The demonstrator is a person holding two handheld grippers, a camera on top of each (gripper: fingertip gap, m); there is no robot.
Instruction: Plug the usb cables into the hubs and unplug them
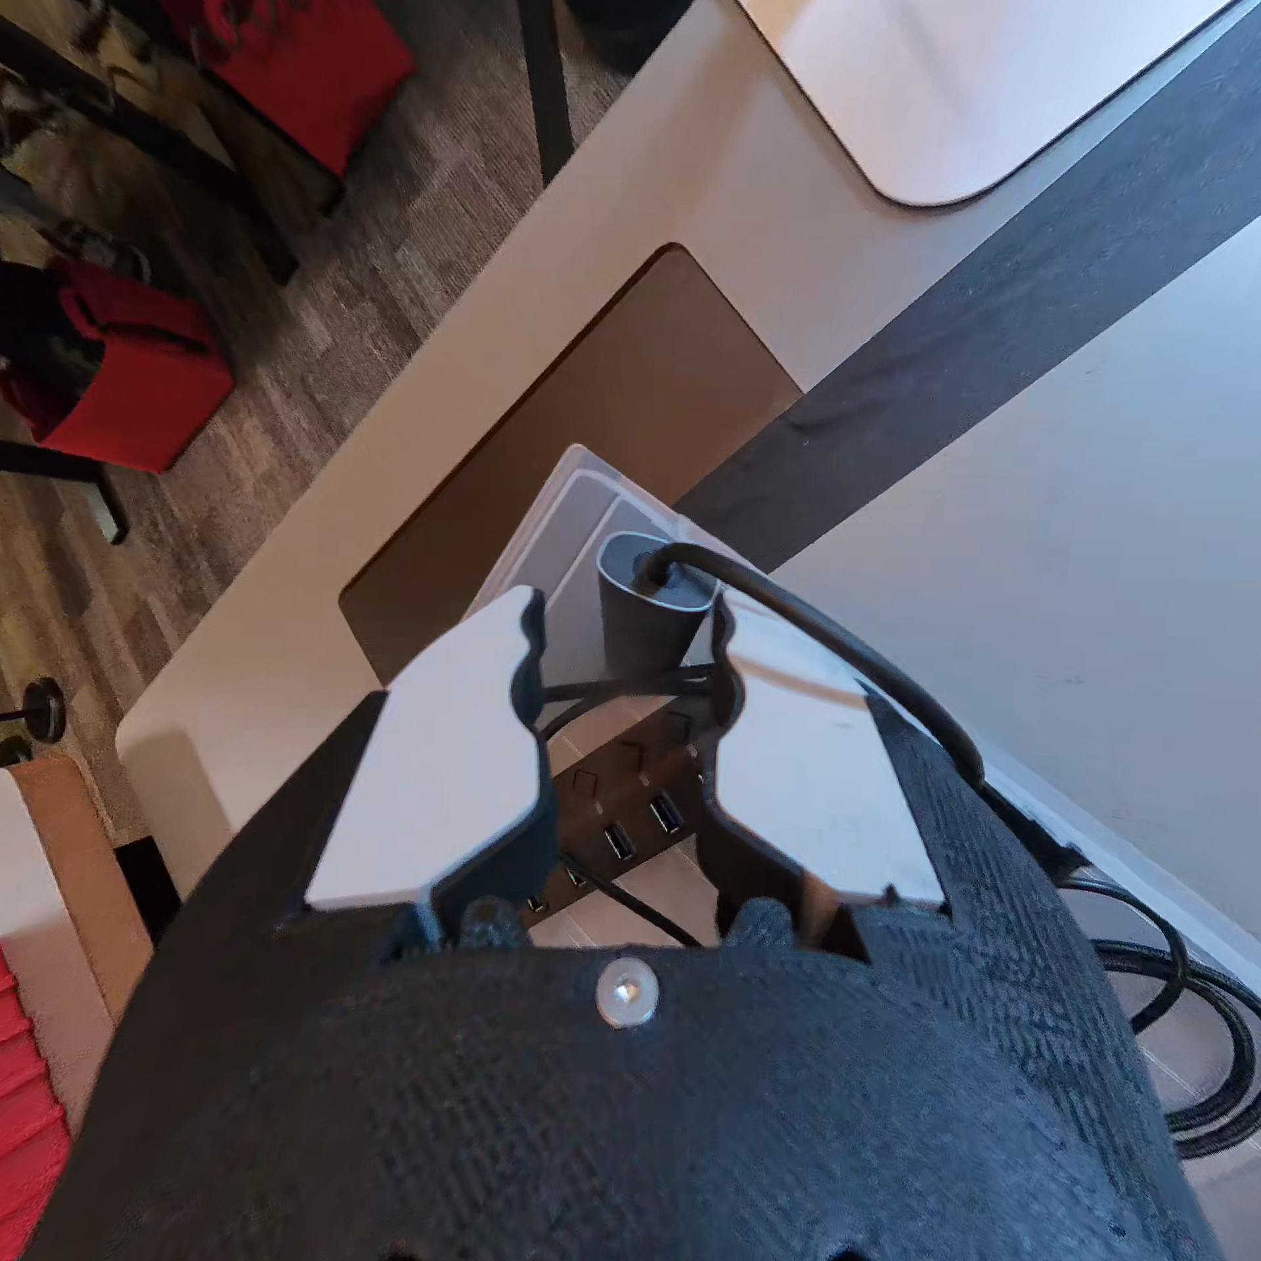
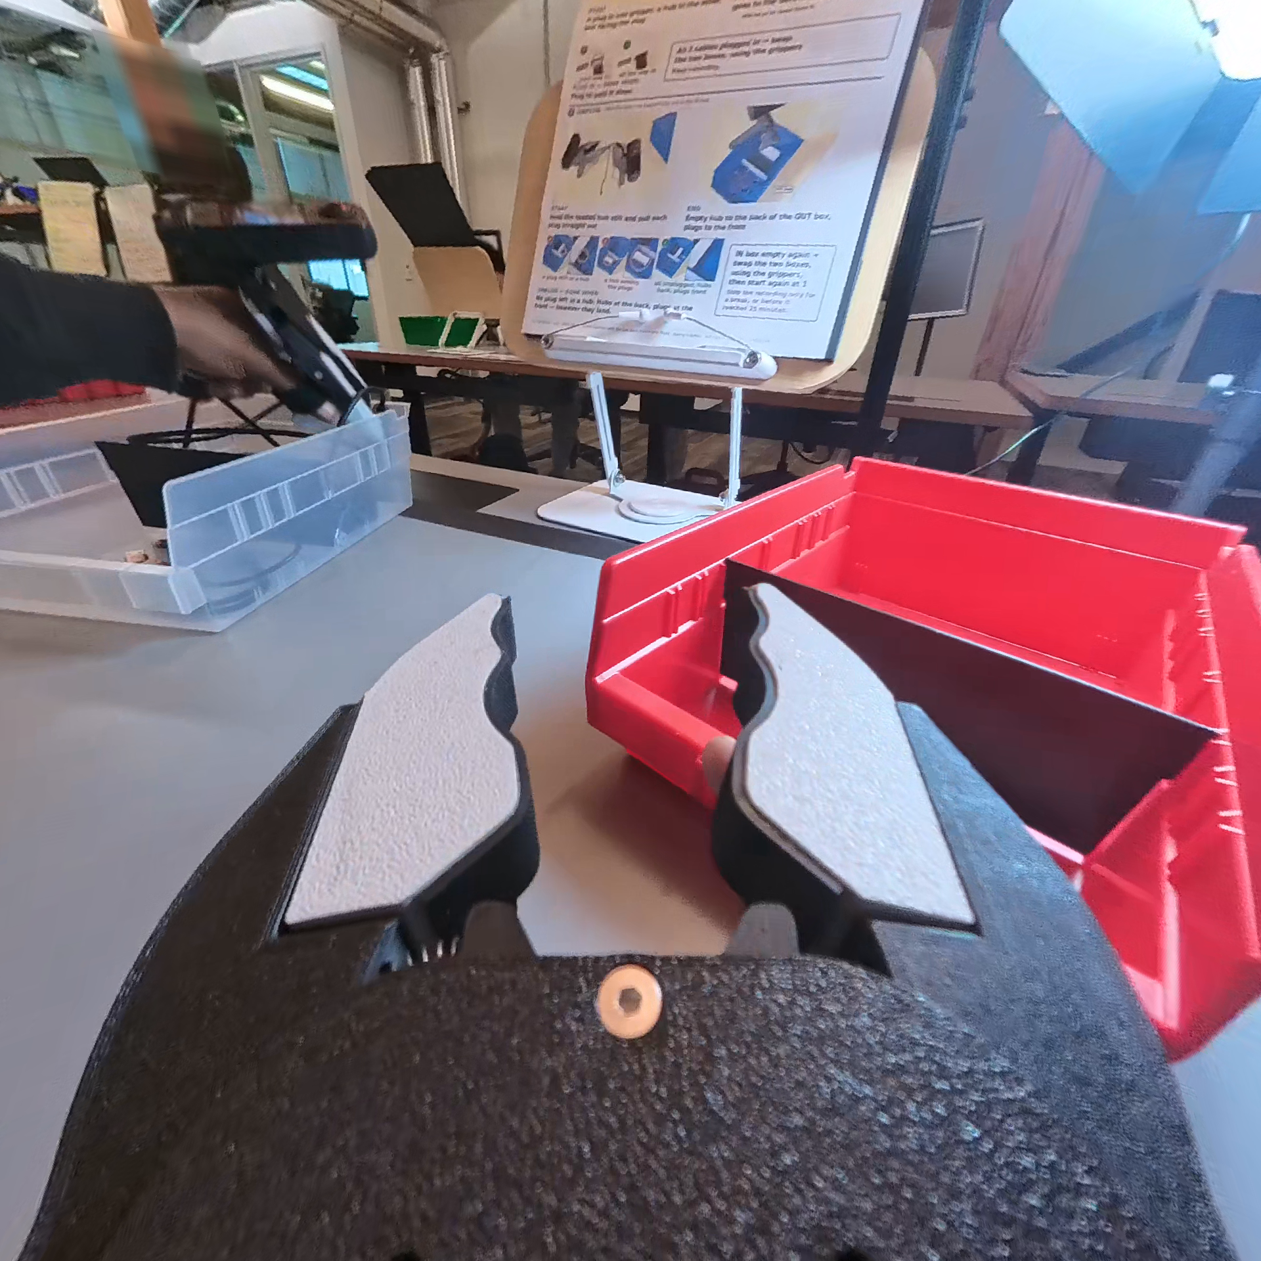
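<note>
In the left wrist view my left gripper (image 1: pixel 626 604) is open and points down into a clear plastic bin (image 1: pixel 587 471). A grey hub (image 1: pixel 645 621) stands on end between and just beyond the fingertips, with a black cable (image 1: pixel 853 655) coming out of its top. A long black hub (image 1: pixel 634 812) with a row of open ports lies below, between the fingers. My right gripper (image 2: pixel 628 600) is open and empty above the grey table (image 2: pixel 170 716), beside a red bin (image 2: pixel 955 546). The left gripper also shows in the right wrist view (image 2: pixel 321 389), held by a hand over the clear bin (image 2: pixel 286 518).
The red bin has a black divider (image 2: pixel 955 696) and looks empty. Coiled black cables (image 1: pixel 1214 1064) lie in the clear bin at the right. An instruction sheet on a white stand (image 2: pixel 716 170) is behind the bins. Red seats (image 1: pixel 123 382) stand on the floor past the table edge. Left tips to right tips: about 50 cm.
</note>
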